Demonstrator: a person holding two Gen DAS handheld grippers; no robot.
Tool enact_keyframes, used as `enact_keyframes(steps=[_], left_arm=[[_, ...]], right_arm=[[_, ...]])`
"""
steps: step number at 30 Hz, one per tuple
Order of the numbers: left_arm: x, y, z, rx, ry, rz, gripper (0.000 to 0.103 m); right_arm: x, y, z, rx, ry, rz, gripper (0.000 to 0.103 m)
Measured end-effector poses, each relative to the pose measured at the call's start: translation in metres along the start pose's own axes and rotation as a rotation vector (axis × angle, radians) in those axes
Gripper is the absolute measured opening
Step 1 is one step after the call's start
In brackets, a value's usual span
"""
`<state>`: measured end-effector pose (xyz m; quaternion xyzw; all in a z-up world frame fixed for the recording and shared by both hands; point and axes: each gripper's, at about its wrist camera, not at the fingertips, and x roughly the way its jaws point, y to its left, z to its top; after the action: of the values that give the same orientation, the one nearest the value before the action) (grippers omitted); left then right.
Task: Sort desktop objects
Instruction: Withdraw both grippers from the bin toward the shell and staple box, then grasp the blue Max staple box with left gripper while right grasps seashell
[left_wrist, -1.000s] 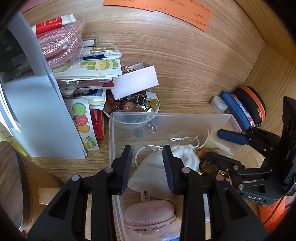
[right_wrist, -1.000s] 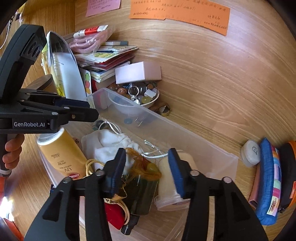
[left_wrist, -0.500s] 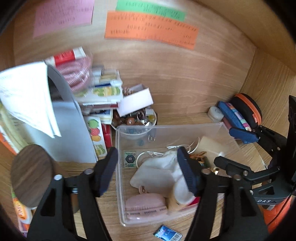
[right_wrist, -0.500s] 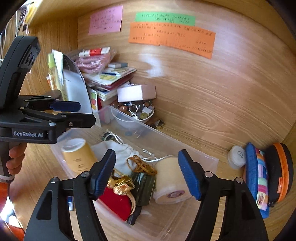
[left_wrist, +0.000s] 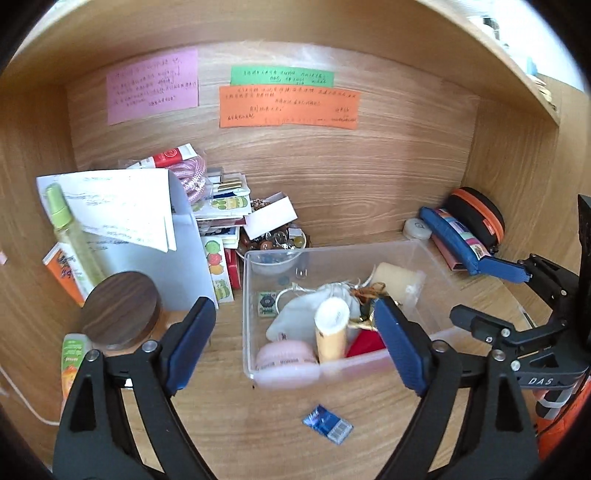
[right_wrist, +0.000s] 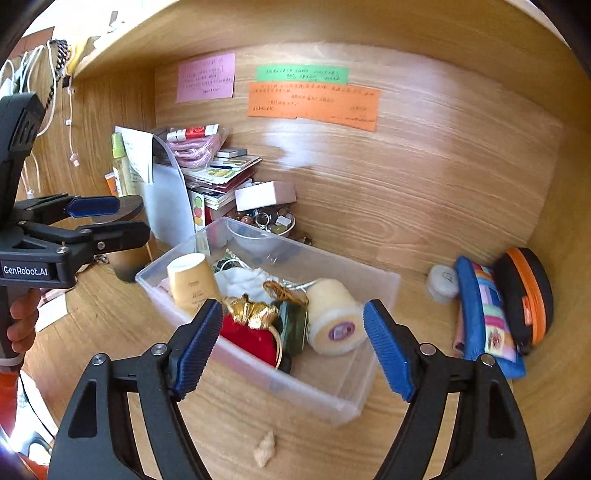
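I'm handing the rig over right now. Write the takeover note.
Left claw: open, empty; its jaws have just been opening.
Right claw: open, empty; its jaws have just been opening too.
Clear bin sits mid-desk, holding the white pouch, yellow tube, pink case, red pouch and cream roll.
Left loose: blue packet in front of the bin, blue pencil case, trinket bowl, stack of papers.

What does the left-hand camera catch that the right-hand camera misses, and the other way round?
Only the left wrist view shows the blue foil packet in front of the clear bin. Only the right wrist view shows a pale crumpled scrap in front of the bin and a hand gripping a handle. Both show the bin, the orange note and the blue pouch.
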<state>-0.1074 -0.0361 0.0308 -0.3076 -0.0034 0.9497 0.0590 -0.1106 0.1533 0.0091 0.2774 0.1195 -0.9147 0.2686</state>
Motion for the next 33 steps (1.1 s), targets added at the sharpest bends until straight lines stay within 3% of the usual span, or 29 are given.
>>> enact_keyframes(steps=[3,12,26,33], left_arm=[[-0.009,-0.005,-0.010,0.008,-0.003,0.003,0.092],[-0.014,-0.016,-0.047,0.019,0.047,0.008,0.094],[0.035,-0.020,-0.101,0.031,0.235,-0.020,0.094],[0.055,-0.020,-0.112,0.016,0.292,-0.045,0.094]], right_arm=[[-0.014,-0.001,-0.010,0.026,-0.010,-0.013,0.082],[-0.034,0.002,-0.041,0.068,-0.005,-0.037,0.083],[-0.014,0.000,-0.087,0.128,0.118,-0.024,0.083],[0.000,-0.003,-0.102,0.143,0.181,-0.006,0.083]])
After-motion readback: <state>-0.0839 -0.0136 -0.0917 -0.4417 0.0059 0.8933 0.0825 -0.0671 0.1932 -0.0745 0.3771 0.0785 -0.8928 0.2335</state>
